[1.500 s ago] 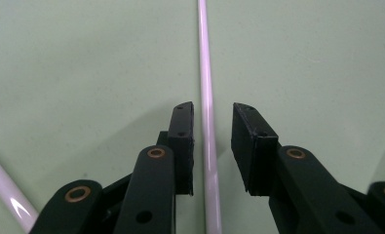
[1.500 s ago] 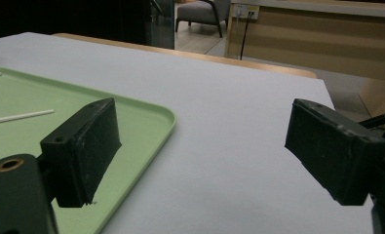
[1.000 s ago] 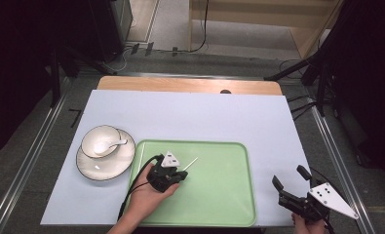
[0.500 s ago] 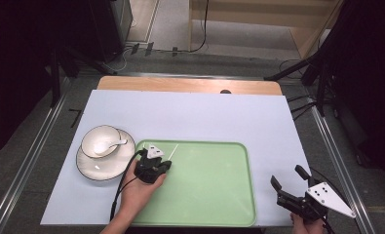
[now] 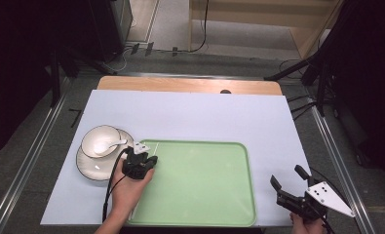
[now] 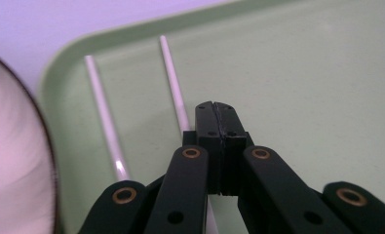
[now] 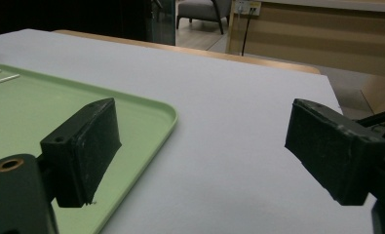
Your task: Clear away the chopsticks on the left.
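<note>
a person's left hand (image 5: 129,187) holds the black two-jaw left gripper (image 5: 140,163) low over the near-left corner of a pale green rounded plastic tray (image 5: 204,195), at about nine o'clock on the tray. its jaws are pressed together with nothing visibly between them, the tips resting beside two thin white sticks (image 6: 173,87) that lie side by side on the tray floor. just beyond the tray's left edge, at ten o'clock from that gripper, a white bowl (image 5: 100,140) with a white spoon (image 5: 116,144) in it sits on a white dark-rimmed plate (image 5: 90,165). the black right gripper (image 5: 290,187) hangs at the table's near-right corner, four o'clock from the tray and well apart from it, jaws wide apart and empty over the pale lilac table cover (image 5: 190,117).
</note>
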Demonstrator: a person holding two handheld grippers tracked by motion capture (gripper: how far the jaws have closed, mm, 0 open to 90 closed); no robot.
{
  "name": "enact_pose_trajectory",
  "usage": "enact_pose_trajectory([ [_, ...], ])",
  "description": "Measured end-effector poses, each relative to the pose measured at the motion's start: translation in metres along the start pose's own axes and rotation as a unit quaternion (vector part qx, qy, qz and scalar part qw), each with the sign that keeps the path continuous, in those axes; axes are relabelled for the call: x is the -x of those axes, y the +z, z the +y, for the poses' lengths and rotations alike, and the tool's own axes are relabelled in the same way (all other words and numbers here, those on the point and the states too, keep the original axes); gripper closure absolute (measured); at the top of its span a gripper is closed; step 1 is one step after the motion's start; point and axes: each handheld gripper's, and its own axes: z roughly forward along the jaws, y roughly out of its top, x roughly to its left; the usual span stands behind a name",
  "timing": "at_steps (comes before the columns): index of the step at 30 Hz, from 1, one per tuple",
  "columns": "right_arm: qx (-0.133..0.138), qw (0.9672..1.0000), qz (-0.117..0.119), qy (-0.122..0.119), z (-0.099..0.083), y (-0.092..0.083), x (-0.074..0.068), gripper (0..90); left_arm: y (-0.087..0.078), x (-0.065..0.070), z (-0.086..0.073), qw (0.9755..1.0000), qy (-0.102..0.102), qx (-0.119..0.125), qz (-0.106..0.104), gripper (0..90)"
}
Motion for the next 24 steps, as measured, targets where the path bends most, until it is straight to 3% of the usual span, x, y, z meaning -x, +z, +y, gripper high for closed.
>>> enact_pose_trajectory([
  [4, 0.0, 1.0, 0.0, 0.001, 0.0, 0.0, 0.0, 12.7, -0.001, -0.005, 0.001, 0.9997, -0.006, 0.001, 0.022, 90.0],
  [9, 0.001, 1.0, -0.001, 0.003, 0.0, -0.001, 0.001, 12.7, -0.001, -0.007, -0.002, 0.9999, -0.008, 0.012, -0.004, 90.0],
  [14, 0.003, 1.0, -0.002, 0.003, 0.001, -0.001, 0.002, 12.7, -0.015, -0.005, -0.007, 0.9996, 0.009, 0.027, -0.002, 90.0],
  [22, 0.005, 1.0, -0.001, 0.005, 0.0, -0.003, 0.005, 12.7, -0.035, -0.012, -0.019, 0.9991, 0.012, 0.041, -0.005, 90.0],
  [24, 0.006, 1.0, -0.003, 0.005, 0.0, -0.004, 0.005, 12.8, -0.042, -0.015, -0.023, 0.9985, 0.013, 0.052, -0.015, 86.4],
])
